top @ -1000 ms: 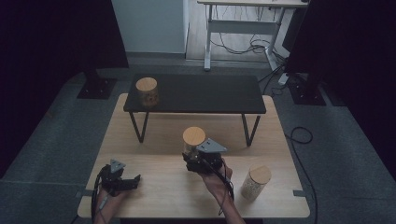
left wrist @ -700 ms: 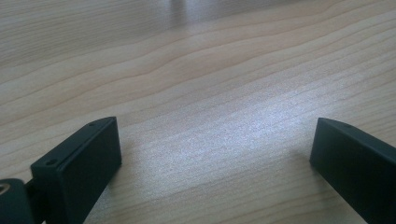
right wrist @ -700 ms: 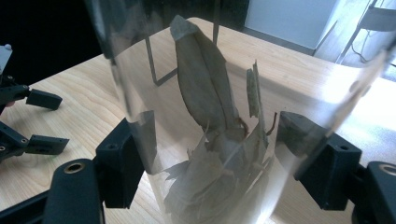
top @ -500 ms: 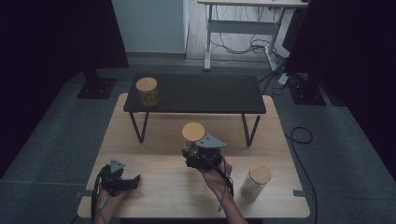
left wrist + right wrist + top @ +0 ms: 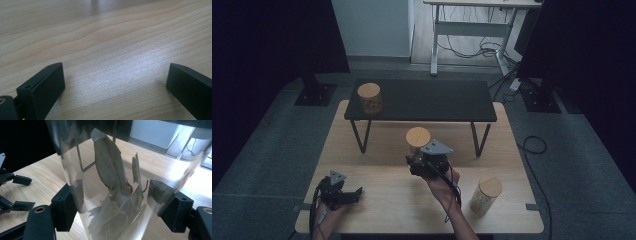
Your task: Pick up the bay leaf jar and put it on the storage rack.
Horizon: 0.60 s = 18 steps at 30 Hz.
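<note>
My right gripper (image 5: 416, 152) is shut on a clear glass jar with a round wooden lid (image 5: 418, 136), held above the middle of the wooden table (image 5: 377, 150), in front of the black bench. In the right gripper view the jar (image 5: 117, 170) holds dried leaves, and a black jaw presses on each of its sides. My left gripper (image 5: 353, 193) rests on the table at the front left, open. Between its wide-apart jaws (image 5: 115, 82) lies bare wood. The right gripper view also catches the left gripper (image 5: 22, 192) at its left edge.
A low black bench (image 5: 427, 100) spans the back of the table, and a second lidded jar (image 5: 369, 97) stands on its left end. A third jar (image 5: 484, 195) stands on the table at the front right. Dark floor, stands and cables surround the table.
The right gripper and its jar have shifted slightly up the picture, toward the bench. The left gripper has stayed put.
</note>
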Motion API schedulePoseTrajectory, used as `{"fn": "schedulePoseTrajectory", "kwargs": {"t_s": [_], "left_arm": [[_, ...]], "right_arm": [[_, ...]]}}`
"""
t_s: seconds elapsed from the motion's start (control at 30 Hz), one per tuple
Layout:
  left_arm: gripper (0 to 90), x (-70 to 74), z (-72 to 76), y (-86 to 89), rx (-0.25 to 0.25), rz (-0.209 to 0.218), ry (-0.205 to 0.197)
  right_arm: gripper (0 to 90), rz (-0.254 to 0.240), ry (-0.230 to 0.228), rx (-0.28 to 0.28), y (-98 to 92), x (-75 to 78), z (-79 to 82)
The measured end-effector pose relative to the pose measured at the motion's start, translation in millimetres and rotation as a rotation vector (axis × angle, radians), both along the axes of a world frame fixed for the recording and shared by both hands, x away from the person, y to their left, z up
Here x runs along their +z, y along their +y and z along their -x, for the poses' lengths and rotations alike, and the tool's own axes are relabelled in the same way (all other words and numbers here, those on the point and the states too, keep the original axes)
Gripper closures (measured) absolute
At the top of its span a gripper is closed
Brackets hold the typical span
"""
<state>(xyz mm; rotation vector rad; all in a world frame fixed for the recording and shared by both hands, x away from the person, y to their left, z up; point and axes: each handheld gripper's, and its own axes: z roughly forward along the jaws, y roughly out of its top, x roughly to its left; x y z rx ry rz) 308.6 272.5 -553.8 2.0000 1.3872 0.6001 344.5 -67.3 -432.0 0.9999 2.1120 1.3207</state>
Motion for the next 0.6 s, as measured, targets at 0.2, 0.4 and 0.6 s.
{"fn": "schedulePoseTrajectory", "kwargs": {"t_s": [0.2,0.4,0.6], "left_arm": [[1.6,0.0,0.0,0.0,0.0,0.0,0.0],[1.6,0.0,0.0,0.0,0.0,0.0,0.0],[1.6,0.0,0.0,0.0,0.0,0.0,0.0]], "right_arm": [[25.3,-0.005,-0.001,-0.001,0.4,3.0,-2.4],[25.3,-0.014,-0.002,-0.002,0.1,5.9,-5.5],[25.4,-0.014,-0.002,-0.007,-0.1,9.2,-8.0]]}}
